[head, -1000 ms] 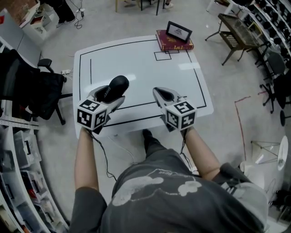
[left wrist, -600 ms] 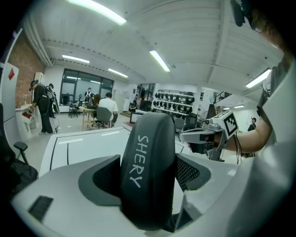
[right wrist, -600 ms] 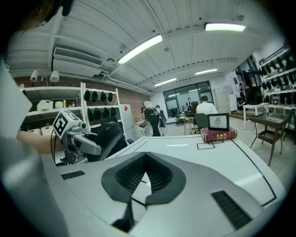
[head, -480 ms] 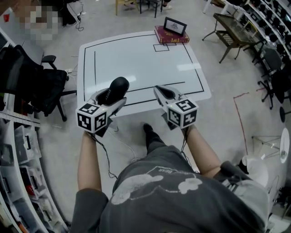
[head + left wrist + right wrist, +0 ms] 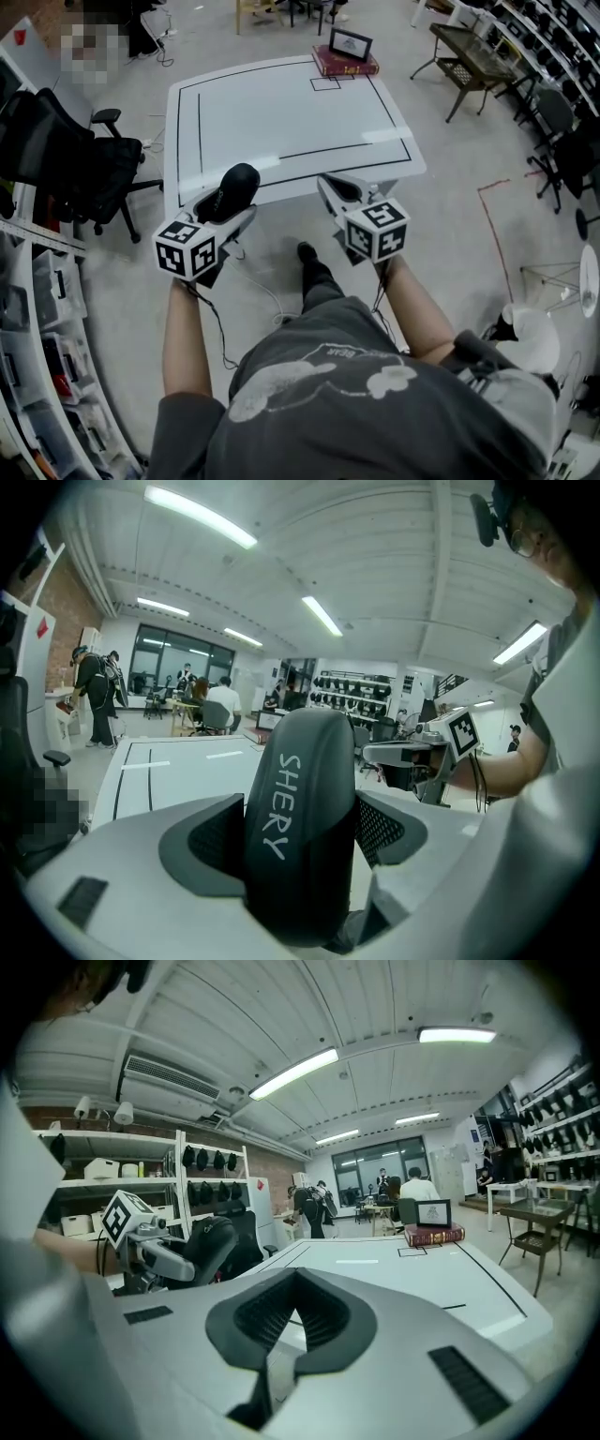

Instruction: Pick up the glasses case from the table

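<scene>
The glasses case (image 5: 239, 182) is a black oval hard case with "SHERY" in white on it (image 5: 298, 827). My left gripper (image 5: 229, 199) is shut on it, one jaw on each long side, and holds it in the air over the near edge of the white table (image 5: 281, 117). My right gripper (image 5: 330, 188) is level with it on the right, shut with nothing between its jaws (image 5: 294, 1283). The right gripper view also shows the left gripper (image 5: 150, 1241) with the case.
A red book (image 5: 345, 64) with a small framed picture on it lies at the table's far edge. A black office chair (image 5: 66, 159) stands left of the table, with shelving along the left wall. A small dark side table (image 5: 473, 54) is at the far right.
Both grippers and the camera have drawn back from the table, so the table now lies farther away. The case stays clamped in the left gripper. The right jaws stay shut.
</scene>
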The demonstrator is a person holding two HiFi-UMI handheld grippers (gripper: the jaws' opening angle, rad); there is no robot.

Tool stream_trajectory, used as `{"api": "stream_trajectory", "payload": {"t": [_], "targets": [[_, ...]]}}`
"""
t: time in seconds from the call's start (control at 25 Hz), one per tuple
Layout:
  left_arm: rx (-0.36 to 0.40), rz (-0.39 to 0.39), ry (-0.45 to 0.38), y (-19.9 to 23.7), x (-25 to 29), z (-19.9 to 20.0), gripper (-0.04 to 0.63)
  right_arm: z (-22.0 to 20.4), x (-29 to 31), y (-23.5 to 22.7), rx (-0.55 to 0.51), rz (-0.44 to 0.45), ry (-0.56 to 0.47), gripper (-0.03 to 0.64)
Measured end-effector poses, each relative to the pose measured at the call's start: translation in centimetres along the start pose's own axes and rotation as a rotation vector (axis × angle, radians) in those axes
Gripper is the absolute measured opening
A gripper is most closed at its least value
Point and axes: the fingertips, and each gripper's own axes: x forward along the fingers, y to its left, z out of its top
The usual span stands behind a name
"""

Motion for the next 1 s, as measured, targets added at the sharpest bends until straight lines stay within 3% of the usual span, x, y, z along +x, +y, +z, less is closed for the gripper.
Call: {"api": "stream_trajectory", "payload": {"t": [0.48, 1.0], "targets": [[-0.068, -0.029, -0.029, -4.9, -5.4, -5.3, 0.350, -3.6, -7.5, 4.8, 0.007, -0.055, 0.018, -0.002], [-0.118, -0.060, -0.065, -8.7, -4.9, -6.4, 0.350, -3.8, -11.8, 3.5, -0.018, -0.073, 0.023, -0.002]]}}
